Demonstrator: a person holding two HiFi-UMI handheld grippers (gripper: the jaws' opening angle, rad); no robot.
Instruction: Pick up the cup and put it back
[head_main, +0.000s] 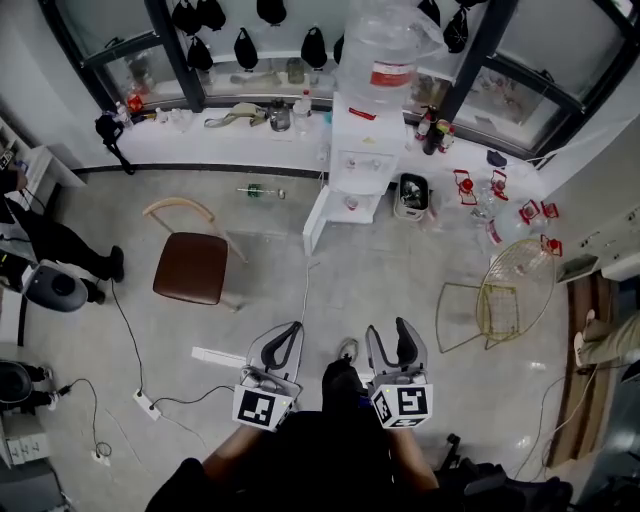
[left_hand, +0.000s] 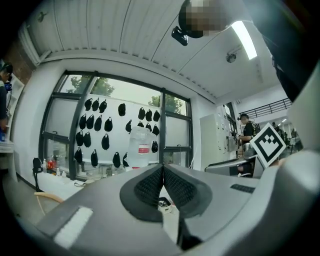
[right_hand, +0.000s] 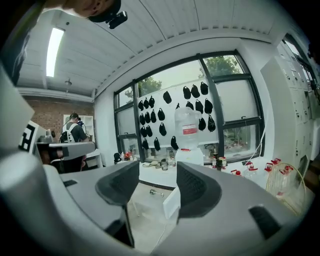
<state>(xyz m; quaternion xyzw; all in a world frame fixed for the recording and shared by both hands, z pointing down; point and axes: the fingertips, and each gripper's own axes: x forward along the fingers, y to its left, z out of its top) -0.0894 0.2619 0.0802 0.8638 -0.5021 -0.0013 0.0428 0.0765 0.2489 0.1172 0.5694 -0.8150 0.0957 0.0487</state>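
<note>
Head view: my left gripper (head_main: 293, 332) and right gripper (head_main: 388, 328) sit well short of the water dispenser (head_main: 366, 150); the cup (head_main: 351, 203) (probably that tiny blob) is in its open base. Left gripper view: pads pressed together, empty. Right gripper view: jaws spread, empty.

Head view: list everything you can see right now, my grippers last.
water dispenser: one, white, clear bottle on top, at the far wall
chair: one, brown seat, floor at left
wire chair: one, gold, floor at right
bottle: one, green, lying on the floor left of the dispenser
caps: several, black, hanging at the window
power strip: one, white, floor at near left
left gripper: one, grey, jaws together, empty
right gripper: one, grey, jaws apart, empty
</note>
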